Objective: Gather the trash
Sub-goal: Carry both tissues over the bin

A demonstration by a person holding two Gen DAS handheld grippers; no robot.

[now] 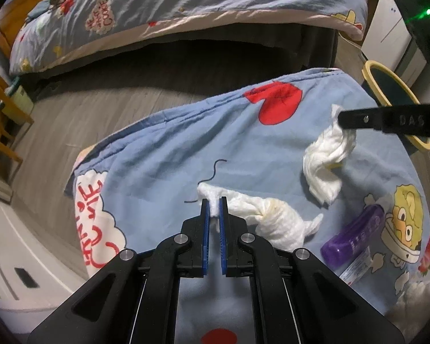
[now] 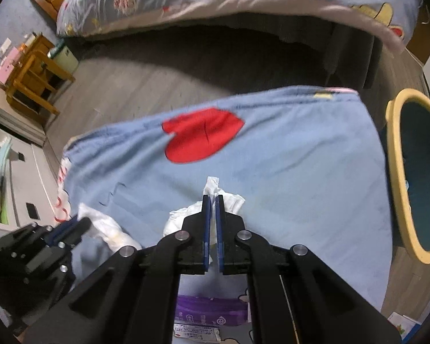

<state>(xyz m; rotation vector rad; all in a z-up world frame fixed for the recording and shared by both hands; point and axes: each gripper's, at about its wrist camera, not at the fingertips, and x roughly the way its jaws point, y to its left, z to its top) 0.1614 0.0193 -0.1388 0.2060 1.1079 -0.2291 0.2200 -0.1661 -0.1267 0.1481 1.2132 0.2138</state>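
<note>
My left gripper is shut on one end of a crumpled white tissue that lies on a blue cartoon-print blanket. My right gripper is shut on a second white tissue, whose corner pokes out above the blue pads. In the left wrist view the right gripper comes in from the right edge, and its tissue hangs from it over the blanket. The right wrist view shows the left gripper at the lower left with its tissue.
A yellow-rimmed bin with a dark inside stands on the floor just right of the blanket. A purple packet lies on the blanket near me. Beyond a strip of grey floor is a bed; wooden furniture stands at left.
</note>
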